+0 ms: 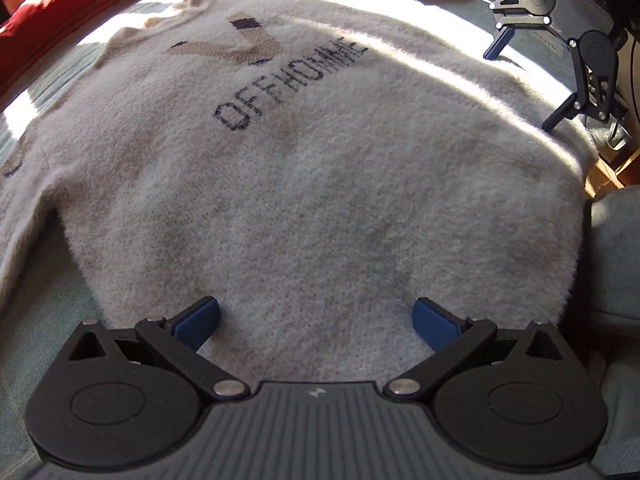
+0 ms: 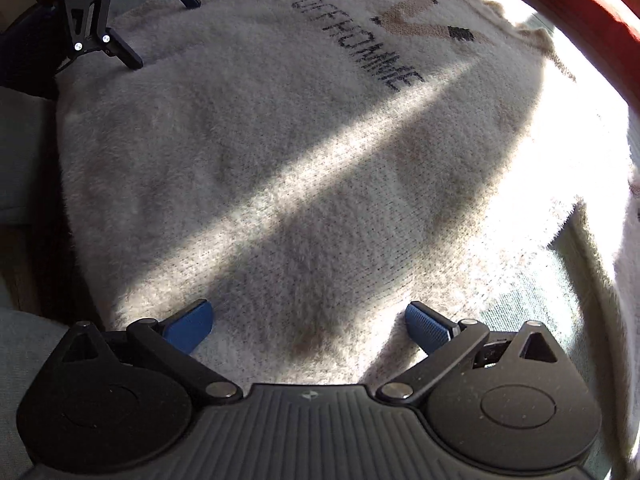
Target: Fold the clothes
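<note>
Blue-padded left gripper point(image 1: 316, 320) hovers with jaws spread wide and empty over the hem of a fuzzy cream sweater point(image 1: 320, 184), which lies flat on a grey-green bed cover point(image 1: 48, 308). At 1 o'clock the right gripper point(image 1: 520, 84), jaws likewise parted and empty, tips touching the sweater's edge. Red fabric point(image 1: 72, 4) sits at 11 o'clock.

Hard sunlight w/ blown-out glare, deep shadows, heavy fisheye edge distortion.

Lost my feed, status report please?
Left gripper open, right gripper open, both over the hem. Sweater spread flat, unfolded. Nothing in the way.
</note>
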